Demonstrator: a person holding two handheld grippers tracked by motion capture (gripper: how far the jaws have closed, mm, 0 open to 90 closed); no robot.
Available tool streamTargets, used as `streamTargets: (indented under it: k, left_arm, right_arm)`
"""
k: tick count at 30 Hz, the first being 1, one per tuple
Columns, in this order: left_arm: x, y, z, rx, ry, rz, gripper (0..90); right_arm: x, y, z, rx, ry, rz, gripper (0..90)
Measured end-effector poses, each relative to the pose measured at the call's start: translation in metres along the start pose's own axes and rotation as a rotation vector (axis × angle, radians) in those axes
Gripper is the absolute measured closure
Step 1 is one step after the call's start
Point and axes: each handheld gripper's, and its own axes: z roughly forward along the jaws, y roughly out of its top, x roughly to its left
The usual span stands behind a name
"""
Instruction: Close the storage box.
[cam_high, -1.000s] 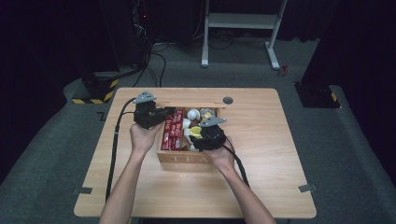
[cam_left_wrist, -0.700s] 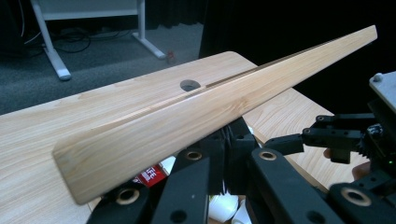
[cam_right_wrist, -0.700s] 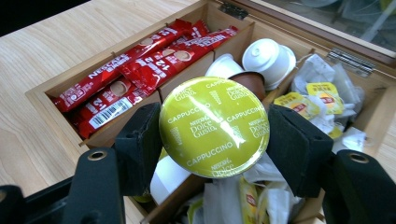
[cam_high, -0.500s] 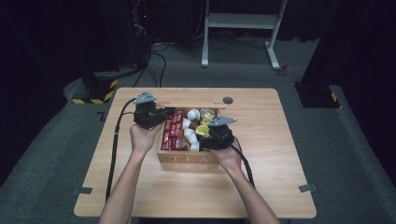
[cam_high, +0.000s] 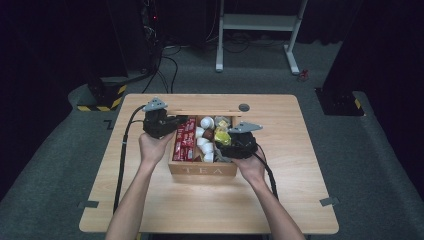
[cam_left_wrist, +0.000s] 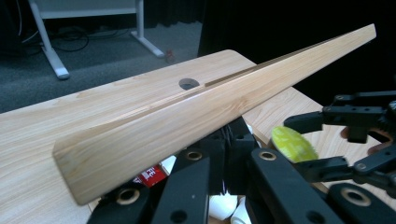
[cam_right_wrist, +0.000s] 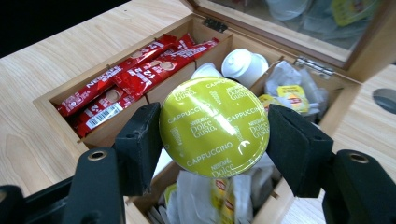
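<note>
A wooden box marked TEA (cam_high: 202, 170) stands in the middle of the table with its lid (cam_high: 200, 111) raised. My left gripper (cam_high: 172, 122) is shut on the lid's left end; the lid (cam_left_wrist: 187, 121) runs across its jaws (cam_left_wrist: 224, 149). My right gripper (cam_high: 222, 140) hovers over the box's right side, shut on a yellow-green cappuccino capsule (cam_right_wrist: 215, 126), with one pad (cam_right_wrist: 140, 140) on each side of it. Below it lie red coffee sachets (cam_right_wrist: 135, 70), white capsules (cam_right_wrist: 243, 63) and tea bags (cam_right_wrist: 289, 91). The capsule (cam_left_wrist: 292, 143) also appears in the left gripper view.
A round hole (cam_high: 244, 107) sits in the tabletop behind the box. A black cable (cam_high: 122, 150) trails from the left gripper down the table's left side. Bare table (cam_high: 300, 190) lies right of and in front of the box. A white stand (cam_high: 260, 30) is on the floor beyond.
My right gripper has carried the capsule a little to the right and up over the box. The left gripper and the lid have stayed put.
</note>
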Motion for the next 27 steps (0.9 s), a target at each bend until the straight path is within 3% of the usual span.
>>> streamTargets:
  k: [8,13,27]
  left_arm:
    - [-0.001,0.0,0.0,0.008,0.014,0.012,88.6]
    - [-0.001,0.0,0.0,0.007,0.011,-0.001,88.6]
    - [-0.002,-0.002,0.0,0.008,0.017,0.015,89.2]
  right_arm:
    - [-0.017,-0.005,-0.017,-0.016,-0.015,0.038,37.6]
    - [-0.026,-0.012,-0.022,-0.018,-0.021,0.057,37.6]
    - [-0.044,-0.024,-0.038,-0.018,-0.065,0.071,37.6]
